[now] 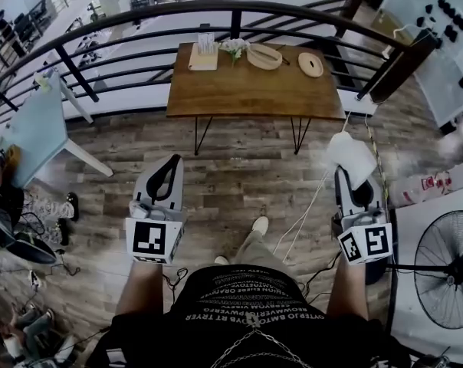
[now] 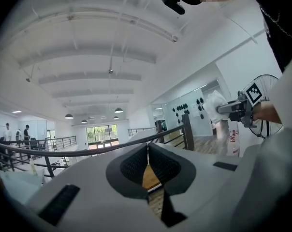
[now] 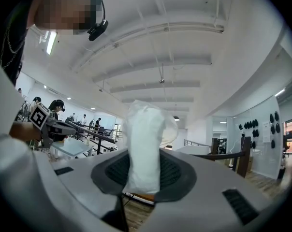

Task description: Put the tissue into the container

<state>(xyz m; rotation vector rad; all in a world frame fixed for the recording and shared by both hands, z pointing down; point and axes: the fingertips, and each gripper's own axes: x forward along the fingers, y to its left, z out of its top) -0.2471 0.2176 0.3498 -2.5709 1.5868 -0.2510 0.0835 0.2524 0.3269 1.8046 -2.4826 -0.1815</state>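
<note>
A white tissue (image 3: 145, 139) is standing pinched between the jaws of the right tool (image 3: 146, 178), poking up past their tips. By all appearances it is still waiting to be delivered, as the table (image 1: 254, 90) is lying well ahead across the wooden floor (image 1: 239, 175). The left tool (image 2: 147, 166) is travelling alongside with its jaws pressed together on nothing.

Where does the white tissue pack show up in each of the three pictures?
Head view: the tissue pack is right of centre, sticking out of the right gripper.
Left gripper view: small, at upper right, on that gripper's tip.
Right gripper view: dead centre, clamped between the jaws.
Shared landmark: the black railing.
</note>
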